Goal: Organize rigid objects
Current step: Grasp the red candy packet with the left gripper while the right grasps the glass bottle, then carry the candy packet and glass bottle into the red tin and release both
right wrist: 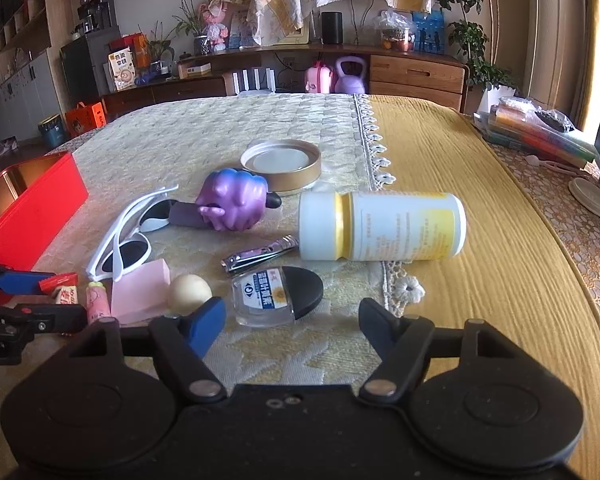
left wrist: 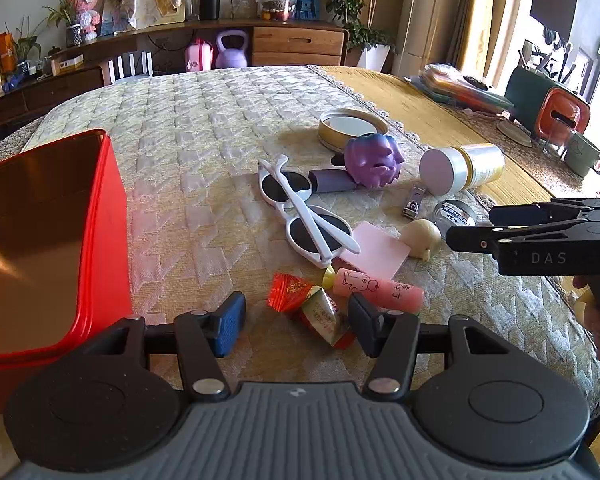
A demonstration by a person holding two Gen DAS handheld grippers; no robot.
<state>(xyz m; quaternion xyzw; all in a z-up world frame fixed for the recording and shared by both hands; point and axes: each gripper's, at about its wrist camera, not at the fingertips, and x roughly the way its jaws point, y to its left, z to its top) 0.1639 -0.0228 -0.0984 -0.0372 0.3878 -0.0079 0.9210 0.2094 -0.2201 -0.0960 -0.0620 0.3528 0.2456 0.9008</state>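
Left gripper point(left wrist: 296, 326) held low, fingers apart around wrapped candies point(left wrist: 320, 312). Right gripper point(right wrist: 292, 322) level over the surface point(right wrist: 204, 132), fingers apart, empty, near small jar point(right wrist: 276, 296).

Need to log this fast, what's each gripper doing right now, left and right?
Left gripper: open, holding nothing, with the wrapped candy lying between its fingers.
Right gripper: open, holding nothing, just short of the small clear jar.

"DAS" in pale capitals on the black right gripper point(left wrist: 472, 226), at three o'clock in the left wrist view. ".AI" on the left gripper point(right wrist: 64, 300), at nine o'clock in the right wrist view. Chinese print on the small clear jar point(right wrist: 266, 298), illegible.
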